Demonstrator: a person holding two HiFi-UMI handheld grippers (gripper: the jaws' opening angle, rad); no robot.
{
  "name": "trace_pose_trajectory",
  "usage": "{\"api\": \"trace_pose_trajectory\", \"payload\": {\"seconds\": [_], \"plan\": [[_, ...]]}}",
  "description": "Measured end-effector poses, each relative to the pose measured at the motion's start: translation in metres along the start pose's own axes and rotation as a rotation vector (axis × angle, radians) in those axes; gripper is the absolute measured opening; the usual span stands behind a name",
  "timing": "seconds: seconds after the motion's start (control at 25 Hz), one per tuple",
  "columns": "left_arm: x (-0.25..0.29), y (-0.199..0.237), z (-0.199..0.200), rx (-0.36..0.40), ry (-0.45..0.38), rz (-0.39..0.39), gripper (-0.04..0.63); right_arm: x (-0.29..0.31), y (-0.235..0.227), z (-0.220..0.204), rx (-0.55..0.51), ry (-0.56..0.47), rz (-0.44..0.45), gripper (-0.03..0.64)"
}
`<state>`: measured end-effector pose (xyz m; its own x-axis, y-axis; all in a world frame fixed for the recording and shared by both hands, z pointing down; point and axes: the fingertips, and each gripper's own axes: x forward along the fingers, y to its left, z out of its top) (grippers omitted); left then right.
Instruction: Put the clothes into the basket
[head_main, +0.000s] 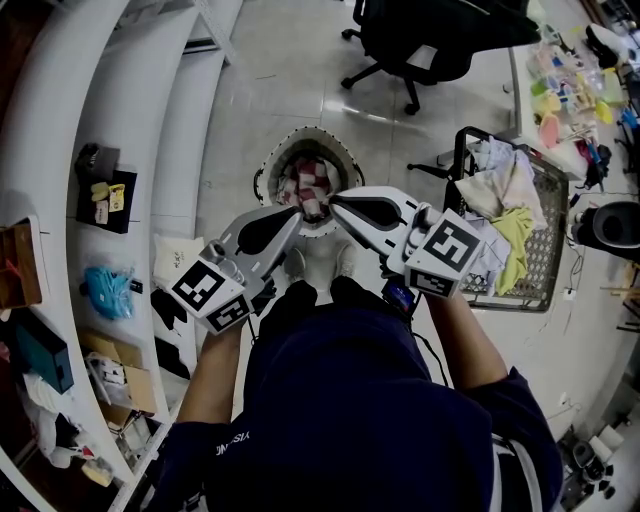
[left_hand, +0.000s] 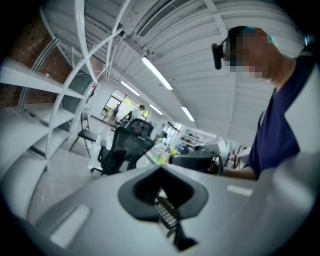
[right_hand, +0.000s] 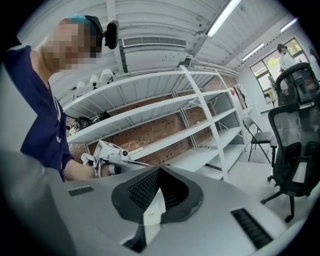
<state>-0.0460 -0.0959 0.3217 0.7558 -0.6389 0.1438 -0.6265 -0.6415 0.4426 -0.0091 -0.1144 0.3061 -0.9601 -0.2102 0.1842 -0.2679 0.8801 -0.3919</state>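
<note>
The left hand-held gripper (head_main: 298, 213) is clamped on the checked cloth (head_main: 311, 186), held over the mouth of the round basket (head_main: 316, 131) on the floor. The right hand-held gripper (head_main: 334, 204) pinches a white bit of the same cloth. The step looks like the drop, so next both jaws should open. More clothes (head_main: 500, 195) wait in the wire cart (head_main: 548, 235).

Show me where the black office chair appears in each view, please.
Head view: the office chair is at the top, right of centre.
Left gripper view: it is left of centre, above the jaws.
Right gripper view: it is at the right edge.
Shared landmark: the white shelves.
</note>
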Motion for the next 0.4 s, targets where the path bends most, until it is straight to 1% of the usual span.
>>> {"api": "trace_pose_trajectory", "payload": {"seconds": [0.08,0.24,0.4], "plan": [[-0.0003,0.0002,-0.0003,0.001,0.001,-0.001,-0.008,-0.0006,-0.0011,-0.0057,-0.006,0.022,-0.002,0.008],[-0.002,-0.0004,0.0,0.001,-0.001,0.0,-0.008,0.001,-0.001,-0.003,0.016,0.011,-0.011,0.008],[-0.005,-0.0008,0.0012,0.003,0.0,0.002,-0.008,-0.0006,-0.0016,-0.0077,0.007,0.027,-0.009,0.008]]}}
